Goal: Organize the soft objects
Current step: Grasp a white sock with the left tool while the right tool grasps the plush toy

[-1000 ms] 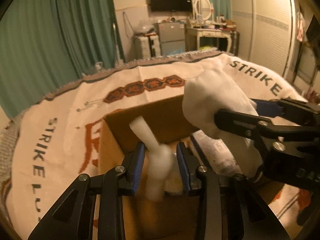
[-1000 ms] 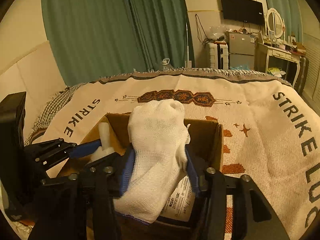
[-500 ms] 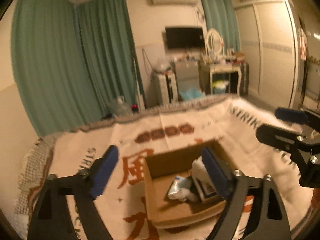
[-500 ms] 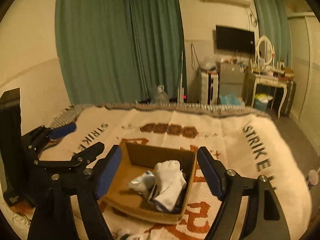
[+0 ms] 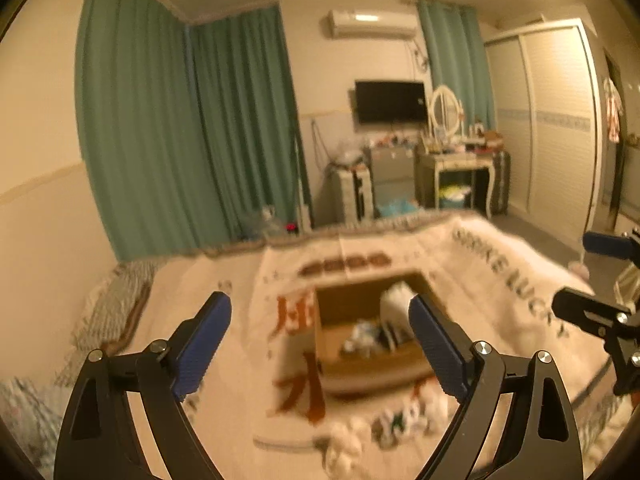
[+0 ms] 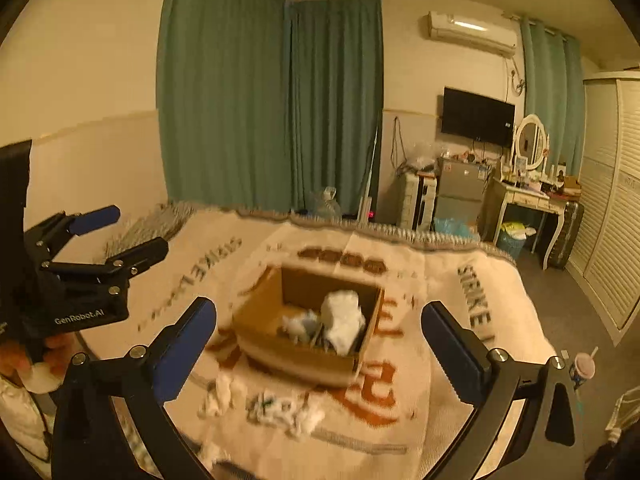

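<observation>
A brown cardboard box (image 5: 370,376) (image 6: 296,354) sits on the cream printed blanket (image 5: 520,280) (image 6: 440,280). Inside it lie a white sock (image 6: 343,320) (image 5: 394,304) and a small pale item (image 6: 298,322). More soft white pieces (image 6: 280,408) (image 5: 400,420) lie on the blanket in front of the box. My left gripper (image 5: 320,344) is open and empty, held well back from the box. My right gripper (image 6: 320,354) is open and empty, also held back and above. Each gripper shows at the edge of the other's view (image 6: 104,236) (image 5: 588,276).
The bed fills the foreground, with green curtains (image 6: 280,100) behind it. A dressing table (image 6: 528,200), a small fridge (image 6: 460,192) and a wardrobe (image 6: 616,220) stand at the right. A cup (image 6: 584,368) stands on the floor at the right.
Both grippers opened and let go of the white sock and the small pale item, which now lie in the box. Both have pulled far back and up from the box.
</observation>
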`<state>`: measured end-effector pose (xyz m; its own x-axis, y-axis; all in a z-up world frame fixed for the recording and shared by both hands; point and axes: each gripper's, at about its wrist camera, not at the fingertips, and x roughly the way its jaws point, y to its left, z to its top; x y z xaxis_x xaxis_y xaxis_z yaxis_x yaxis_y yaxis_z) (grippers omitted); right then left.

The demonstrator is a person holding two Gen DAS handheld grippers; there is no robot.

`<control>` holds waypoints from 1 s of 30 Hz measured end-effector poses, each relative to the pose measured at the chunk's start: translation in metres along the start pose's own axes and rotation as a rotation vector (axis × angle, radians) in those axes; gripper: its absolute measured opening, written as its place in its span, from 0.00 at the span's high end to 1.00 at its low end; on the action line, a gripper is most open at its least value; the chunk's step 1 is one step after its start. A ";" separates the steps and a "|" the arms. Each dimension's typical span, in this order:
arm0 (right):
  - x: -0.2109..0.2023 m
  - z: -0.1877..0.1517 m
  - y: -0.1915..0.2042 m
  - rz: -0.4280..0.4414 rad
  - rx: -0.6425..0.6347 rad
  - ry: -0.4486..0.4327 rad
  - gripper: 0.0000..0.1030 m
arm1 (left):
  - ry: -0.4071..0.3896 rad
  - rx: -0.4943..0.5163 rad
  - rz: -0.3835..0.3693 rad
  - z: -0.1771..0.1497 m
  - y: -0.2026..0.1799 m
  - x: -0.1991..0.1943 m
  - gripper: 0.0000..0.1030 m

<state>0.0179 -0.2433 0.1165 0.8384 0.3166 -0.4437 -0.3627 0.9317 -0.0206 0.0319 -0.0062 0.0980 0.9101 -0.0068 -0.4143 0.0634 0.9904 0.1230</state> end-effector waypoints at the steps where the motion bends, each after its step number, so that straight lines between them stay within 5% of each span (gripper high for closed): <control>1: 0.002 -0.011 0.001 -0.006 -0.004 0.011 0.00 | 0.019 -0.006 -0.001 -0.014 -0.002 0.003 0.11; 14: 0.070 -0.172 0.019 -0.012 0.122 0.230 0.00 | 0.287 -0.003 -0.007 -0.163 -0.032 0.059 0.11; 25: 0.086 -0.205 0.029 -0.029 0.132 0.287 0.00 | 0.477 -0.003 -0.110 -0.232 -0.049 0.072 0.13; 30: 0.092 -0.214 0.027 -0.035 0.153 0.320 0.00 | 0.568 0.027 -0.151 -0.253 -0.063 0.081 0.41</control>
<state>-0.0017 -0.2268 -0.1169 0.6702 0.2349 -0.7041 -0.2506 0.9645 0.0832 -0.0018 -0.0345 -0.1713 0.5289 -0.0651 -0.8462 0.1928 0.9802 0.0451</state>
